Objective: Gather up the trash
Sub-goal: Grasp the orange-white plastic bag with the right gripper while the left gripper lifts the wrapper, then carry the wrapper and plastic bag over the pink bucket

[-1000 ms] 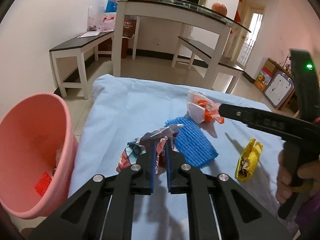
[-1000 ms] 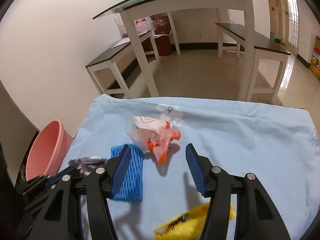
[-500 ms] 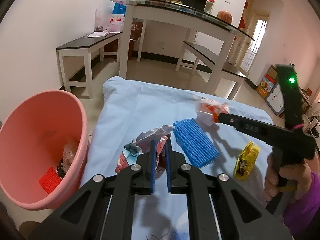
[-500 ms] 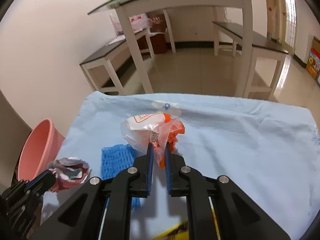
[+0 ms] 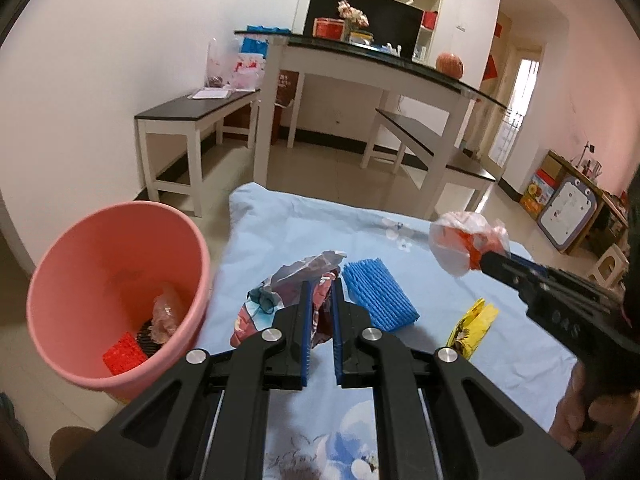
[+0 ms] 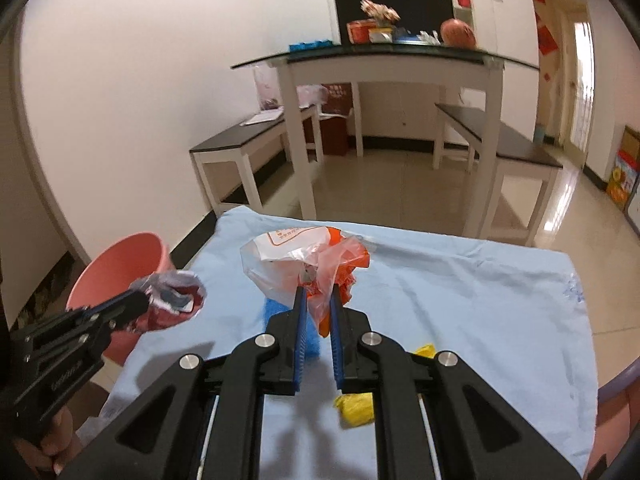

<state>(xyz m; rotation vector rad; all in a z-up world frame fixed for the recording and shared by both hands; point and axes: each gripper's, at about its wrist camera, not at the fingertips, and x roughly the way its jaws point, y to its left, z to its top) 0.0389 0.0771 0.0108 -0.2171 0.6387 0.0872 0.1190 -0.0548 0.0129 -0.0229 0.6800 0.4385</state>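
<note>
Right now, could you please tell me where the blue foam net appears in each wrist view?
Left wrist view: blue foam net lies on the sheet just right of centre, beside the left gripper.
Right wrist view: only a sliver shows, mostly hidden behind the right gripper.
Shared landmark: the pink bucket at the left.

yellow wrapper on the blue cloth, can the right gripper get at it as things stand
Probably not yet: the right gripper is shut on the orange and white plastic bag. The yellow wrapper itself lies uncovered.
</note>
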